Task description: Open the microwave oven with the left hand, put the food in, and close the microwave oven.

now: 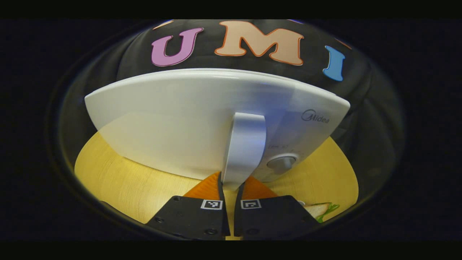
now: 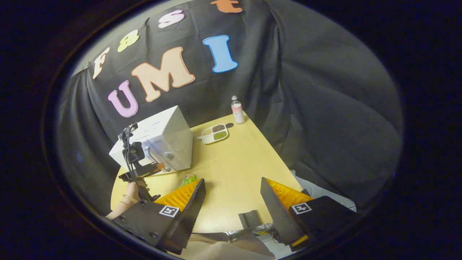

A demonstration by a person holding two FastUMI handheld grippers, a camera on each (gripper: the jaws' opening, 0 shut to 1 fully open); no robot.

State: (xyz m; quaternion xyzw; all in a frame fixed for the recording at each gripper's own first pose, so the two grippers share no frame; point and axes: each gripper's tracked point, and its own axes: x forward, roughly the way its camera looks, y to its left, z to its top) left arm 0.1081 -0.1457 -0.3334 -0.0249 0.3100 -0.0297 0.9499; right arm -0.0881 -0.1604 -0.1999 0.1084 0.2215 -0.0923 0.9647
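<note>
A: Where does the job stand?

B: Early, I'd judge. In the left gripper view the left claw (image 1: 231, 186) has its two fingers closed in on the bottom end of the handle (image 1: 244, 148) of the microwave (image 1: 180, 119), one finger on each side and both touching it. The door looks flush with the front, so it isn't open yet.

A: And the food?

B: On the desk (image 1: 130, 180), outside the oven. A bit of it, pale with green, shows at about 4 o'clock in that view, food (image 1: 323, 208) just right of the claw's body. In the right gripper view the same food (image 2: 188, 179) sits near 7 o'clock, in front of the microwave (image 2: 158, 144).

A: The other claw?

B: The right claw (image 2: 231, 200) hangs above the desk (image 2: 234, 169) with its fingers spread wide and nothing between them. It is well apart from the food.

A: So what's left?

B: Nearly everything, as I read it: pull the door open, carry the food in, then shut the door.
</note>
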